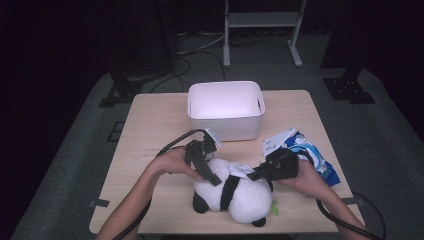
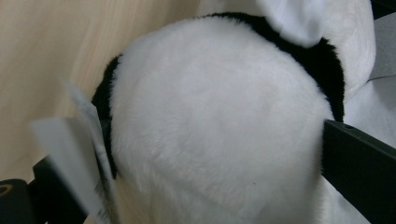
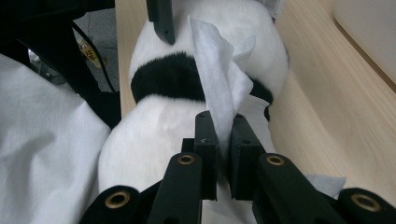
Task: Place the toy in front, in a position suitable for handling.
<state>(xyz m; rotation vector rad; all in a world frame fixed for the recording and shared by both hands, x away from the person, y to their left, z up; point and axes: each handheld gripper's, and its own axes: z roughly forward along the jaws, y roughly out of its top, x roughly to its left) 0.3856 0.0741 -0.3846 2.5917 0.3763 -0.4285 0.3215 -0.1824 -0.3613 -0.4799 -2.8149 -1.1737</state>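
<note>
A black-and-white panda plush (image 1: 245,197) lies near the front edge of the wooden table (image 1: 150,130). My left gripper (image 1: 207,172) reaches over its left end. In the left gripper view the jaws straddle the white fur (image 2: 210,116) and press it on both sides, so the left gripper (image 2: 215,140) is shut on the plush. A blurred white tag (image 2: 70,144) hangs by one jaw. My right gripper (image 3: 224,121) is shut on a white wipe (image 3: 219,74), which stands up over the plush's back (image 3: 159,135). From above, the right gripper (image 1: 256,175) holds the wipe (image 1: 241,171) on top of the plush.
A white plastic bin (image 1: 225,127) stands at the back middle of the table, open and showing nothing inside. A blue-and-white wipes pack (image 1: 312,155) lies at the right, just behind my right hand. Bare wood stretches to the left of the plush.
</note>
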